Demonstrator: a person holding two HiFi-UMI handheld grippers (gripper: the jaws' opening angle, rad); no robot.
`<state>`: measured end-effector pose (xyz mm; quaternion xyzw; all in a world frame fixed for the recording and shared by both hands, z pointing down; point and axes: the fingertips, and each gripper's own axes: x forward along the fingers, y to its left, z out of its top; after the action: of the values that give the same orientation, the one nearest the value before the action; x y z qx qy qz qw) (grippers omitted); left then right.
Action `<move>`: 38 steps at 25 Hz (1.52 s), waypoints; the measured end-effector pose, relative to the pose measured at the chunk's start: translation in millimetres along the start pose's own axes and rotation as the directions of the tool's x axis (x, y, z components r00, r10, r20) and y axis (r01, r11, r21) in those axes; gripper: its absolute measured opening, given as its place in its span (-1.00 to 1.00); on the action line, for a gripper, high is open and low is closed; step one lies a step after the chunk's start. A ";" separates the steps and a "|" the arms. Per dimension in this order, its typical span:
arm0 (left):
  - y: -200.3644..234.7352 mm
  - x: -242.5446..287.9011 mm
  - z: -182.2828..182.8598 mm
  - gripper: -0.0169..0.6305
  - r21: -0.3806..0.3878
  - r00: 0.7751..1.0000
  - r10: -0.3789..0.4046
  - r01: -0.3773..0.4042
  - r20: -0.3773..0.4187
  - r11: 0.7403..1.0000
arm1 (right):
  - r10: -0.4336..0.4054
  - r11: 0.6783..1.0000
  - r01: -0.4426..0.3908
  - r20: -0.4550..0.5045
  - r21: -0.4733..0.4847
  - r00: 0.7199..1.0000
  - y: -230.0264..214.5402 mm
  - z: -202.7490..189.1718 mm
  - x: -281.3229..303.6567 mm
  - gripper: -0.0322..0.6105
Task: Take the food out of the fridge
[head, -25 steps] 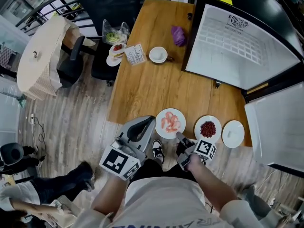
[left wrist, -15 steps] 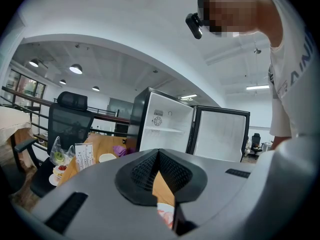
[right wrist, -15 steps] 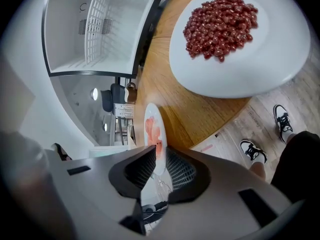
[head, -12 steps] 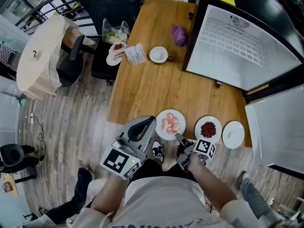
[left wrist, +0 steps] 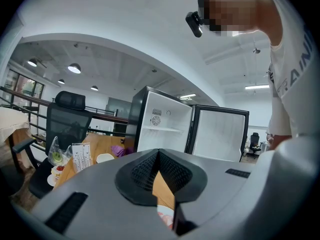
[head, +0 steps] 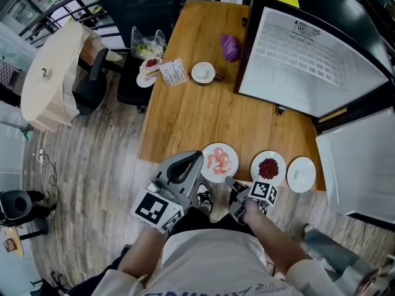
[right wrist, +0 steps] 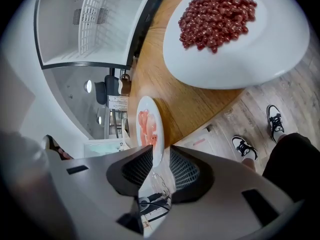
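Crowding its own camera, the left tool (left wrist: 159, 153) is showing only a sliver of pink food and table (left wrist: 163, 183) through the slot under its tips, which are pressing together with nothing between them. Seen from the head, its body is covering the left rim of the shrimp plate (head: 232, 153), which is sitting at the table's near edge, outside the fridge (head: 308, 60). The right tool (right wrist: 159, 155) is standing narrowly apart at that plate's near-right rim. The rim is reaching in between the tips and lying against one jaw, while floor is showing beside the other. That tool's body is hiding the near edge of the red bean plate (head: 279, 160), just right of the shrimp plate. Further right, a third white plate (head: 308, 165) is bearing something pale that is too washed out to name. The fridge door (head: 358, 165), far right of the shrimp plate, is running off the frame.

Both tools and all three plates are staying where they were a second ago. The bystander in dark trousers, earlier to the near left of the shrimp plate, is now almost gone. A grey-trousered leg (head: 333, 254) is coming in at the near right.

Beyond the shrimp plate, a white bowl (head: 203, 73), a printed card (head: 171, 71) and a purple lump (head: 229, 47) are lying well apart from it.
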<state>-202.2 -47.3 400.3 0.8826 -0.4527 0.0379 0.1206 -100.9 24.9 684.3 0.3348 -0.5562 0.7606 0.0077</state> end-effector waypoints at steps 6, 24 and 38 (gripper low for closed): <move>-5.4 5.0 0.6 -0.92 0.003 1.000 -0.011 0.011 0.000 1.000 | -0.101 0.984 0.093 -0.047 -0.155 0.994 -1.3 -6.9 -23.6 -0.63; -42.4 34.0 46.6 -0.92 0.055 0.992 -0.074 0.069 0.098 0.996 | 0.398 0.448 0.229 0.422 -0.864 0.814 254.8 95.3 -194.9 -0.84; -57.5 38.3 85.5 -0.92 0.108 0.979 -0.108 0.090 0.171 0.990 | 0.494 0.380 0.345 0.503 -0.859 0.709 316.4 104.0 -264.8 -0.84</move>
<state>-136.9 -66.5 314.0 0.9088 -0.4147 -0.0241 0.0377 35.1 -88.8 297.5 0.5028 -0.8530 0.1279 -0.0570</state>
